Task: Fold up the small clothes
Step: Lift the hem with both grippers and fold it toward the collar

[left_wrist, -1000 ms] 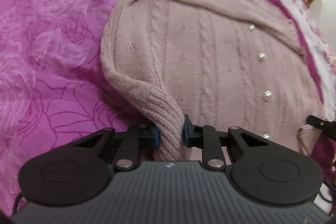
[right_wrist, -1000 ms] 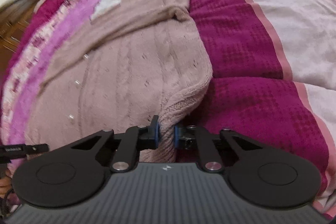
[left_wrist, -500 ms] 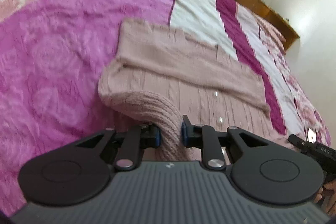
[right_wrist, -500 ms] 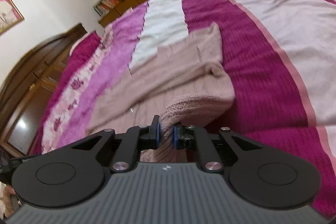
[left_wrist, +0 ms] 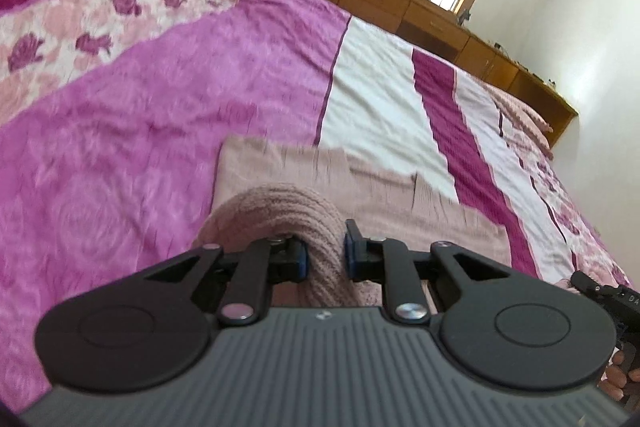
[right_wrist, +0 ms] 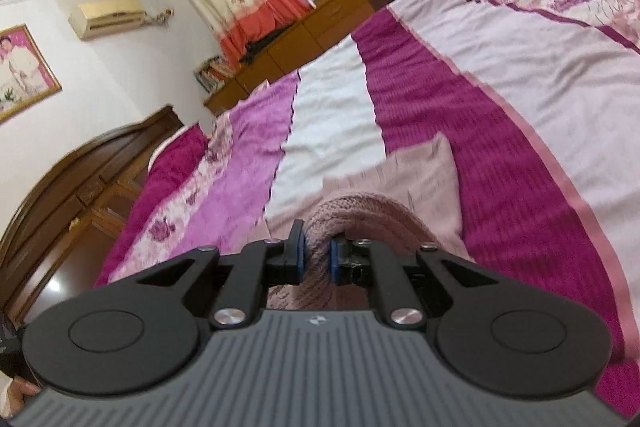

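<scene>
Above the bed [left_wrist: 248, 95], both grippers, left [left_wrist: 325, 259] and right [right_wrist: 317, 259], seemingly tilted downward, pinch the sweater [left_wrist: 292, 203].

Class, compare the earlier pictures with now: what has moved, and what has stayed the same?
Both grippers, left and right, have lifted the sweater's near edge up and over toward its far end. Both stay clamped on the knit; the far part still lies flat on the bedspread.

Right claw [right_wrist: 316, 259] clamped on pink sweater [right_wrist: 360, 211]
</scene>
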Motion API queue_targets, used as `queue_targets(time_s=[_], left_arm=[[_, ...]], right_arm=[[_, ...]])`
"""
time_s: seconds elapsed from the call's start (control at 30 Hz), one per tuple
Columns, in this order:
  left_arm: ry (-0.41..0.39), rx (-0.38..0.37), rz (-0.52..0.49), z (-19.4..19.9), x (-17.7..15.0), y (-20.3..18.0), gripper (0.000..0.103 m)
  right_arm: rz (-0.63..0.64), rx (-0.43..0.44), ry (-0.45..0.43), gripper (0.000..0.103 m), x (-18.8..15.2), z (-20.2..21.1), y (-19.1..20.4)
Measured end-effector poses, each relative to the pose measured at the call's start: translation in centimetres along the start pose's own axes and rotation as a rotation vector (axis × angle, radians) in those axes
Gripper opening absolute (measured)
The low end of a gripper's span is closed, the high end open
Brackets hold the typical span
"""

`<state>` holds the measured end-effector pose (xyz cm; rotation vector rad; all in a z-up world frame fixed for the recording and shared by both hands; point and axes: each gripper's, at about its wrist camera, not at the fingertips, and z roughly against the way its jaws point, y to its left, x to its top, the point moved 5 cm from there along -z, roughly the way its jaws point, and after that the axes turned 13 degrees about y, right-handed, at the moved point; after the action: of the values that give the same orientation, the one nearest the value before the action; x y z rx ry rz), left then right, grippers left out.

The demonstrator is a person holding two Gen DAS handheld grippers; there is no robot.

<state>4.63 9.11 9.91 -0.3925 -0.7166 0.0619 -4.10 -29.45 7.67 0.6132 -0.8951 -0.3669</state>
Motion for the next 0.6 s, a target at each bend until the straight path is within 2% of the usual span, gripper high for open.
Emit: queue_targets(time_s=[0.33, 0.6], left_arm=[[-0.047, 0.033, 0.022, -4.1, 4.4, -0.4, 0.019], [-0.03, 0.085, -0.025, -9.3, 5.1, 0.2, 0.02]], right_arm=[[-0.06, -0.011, -0.079, 0.012, 4.6, -4.7, -1.1], [-0.057, -0.089, -0.066, 0.012, 4.9, -9.7, -3.4]])
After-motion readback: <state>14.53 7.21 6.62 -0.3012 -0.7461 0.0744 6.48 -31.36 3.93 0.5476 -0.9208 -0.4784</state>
